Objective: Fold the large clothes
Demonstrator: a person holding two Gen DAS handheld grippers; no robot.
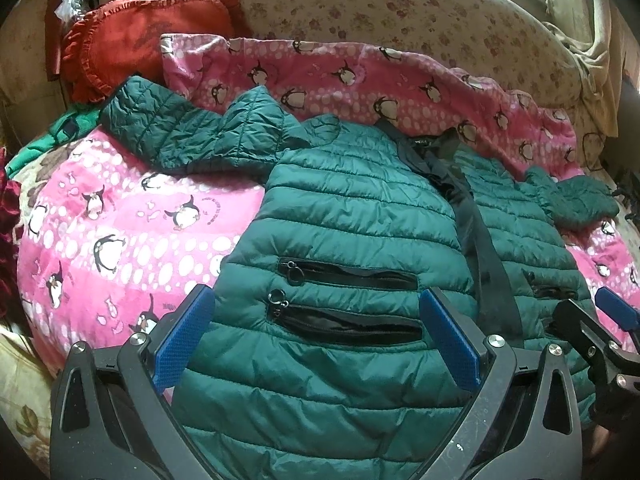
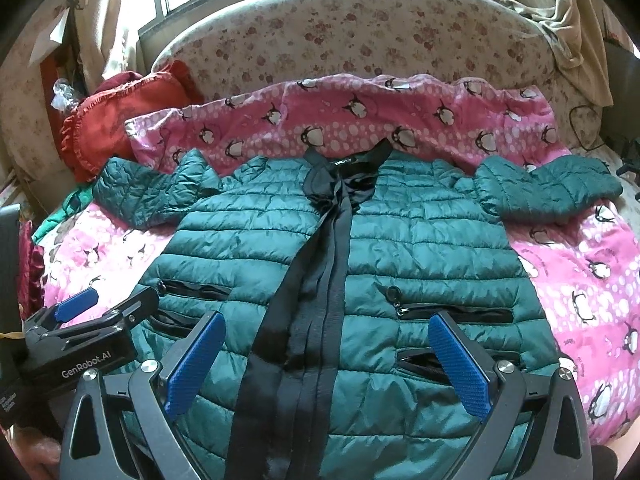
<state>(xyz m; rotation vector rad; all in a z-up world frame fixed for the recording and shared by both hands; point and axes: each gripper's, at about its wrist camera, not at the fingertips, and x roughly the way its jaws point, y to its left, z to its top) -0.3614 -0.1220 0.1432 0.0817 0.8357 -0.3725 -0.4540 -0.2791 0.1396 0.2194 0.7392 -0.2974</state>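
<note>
Lying face up on the pink penguin blanket (image 2: 576, 280) that covers the bed, the green puffer jacket (image 2: 400, 240) is spread flat with its black zipper band (image 2: 316, 280) running down the middle and the collar toward the floral headboard (image 2: 340, 32). Both sleeves are out to the sides: the left sleeve (image 2: 148, 196) reaches toward the red ruffled cushion (image 2: 100, 128), and the right sleeve (image 2: 552, 192) lies crumpled near the far edge of the blanket. No fold shows anywhere in the body or the sleeves, so the task looks to be at its very start; the laying-out seems done, while bringing the sleeves in and doubling the body over are all left.

Left tongs (image 1: 316, 344) hover low over the hem on the jacket's left half, just above the two zippered pockets (image 1: 348, 300), with jaws spread wide and nothing between them. Right tongs (image 2: 328, 368) hang over the hem near the zipper band and the right-hand pockets, likewise spread wide and holding nothing. Each tool shows in the other's view, close beside its partner. Neither blue pad appears to press into the fabric, though contact at the hem is hard to judge from these angles.

A sensible first grasp would probably be a sleeve or a side edge.
</note>
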